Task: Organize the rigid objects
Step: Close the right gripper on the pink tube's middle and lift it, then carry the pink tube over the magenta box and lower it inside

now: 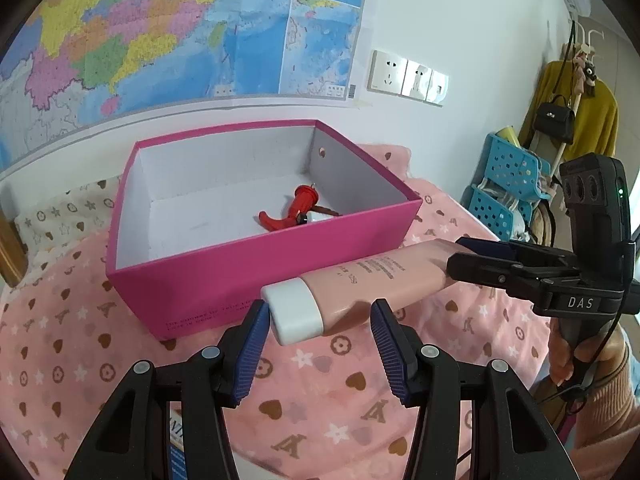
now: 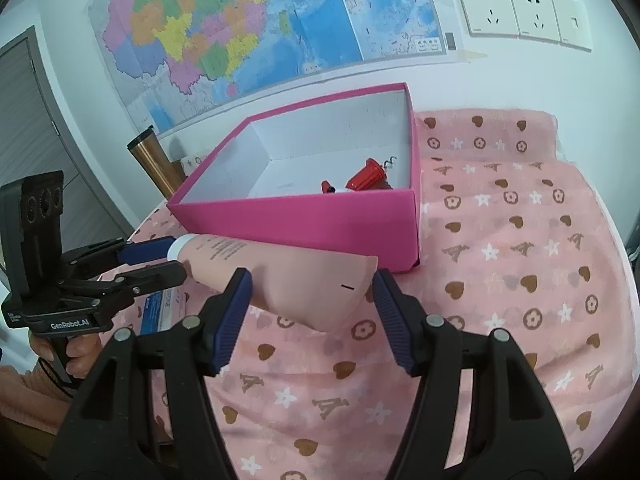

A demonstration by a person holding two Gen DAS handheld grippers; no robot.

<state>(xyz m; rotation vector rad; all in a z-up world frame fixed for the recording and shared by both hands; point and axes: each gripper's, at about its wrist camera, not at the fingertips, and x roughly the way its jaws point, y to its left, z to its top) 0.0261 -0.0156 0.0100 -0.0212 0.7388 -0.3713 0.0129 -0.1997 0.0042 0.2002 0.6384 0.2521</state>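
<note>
A pink cosmetic tube (image 1: pixel 360 280) with a white cap (image 1: pixel 294 312) hangs level just above the patterned pink blanket, in front of the pink box (image 1: pixel 240 264). My left gripper (image 1: pixel 318 316) is shut on the cap end. My right gripper (image 2: pixel 310 296) is shut across the tube's (image 2: pixel 288 276) flat crimped tail. Each wrist view shows the other gripper clamping its end: the right gripper (image 1: pixel 468 258) and the left gripper (image 2: pixel 160 262). The open pink box (image 2: pixel 300 216) holds a red plastic piece (image 1: pixel 298 208) (image 2: pixel 366 180) near one corner.
A copper tumbler (image 2: pixel 154 164) stands behind the box's left corner. A blue and white carton (image 2: pixel 164 308) lies on the blanket under the left gripper. Blue perforated baskets (image 1: pixel 508 188) and hanging clothes are off to the right. A wall with a map lies behind.
</note>
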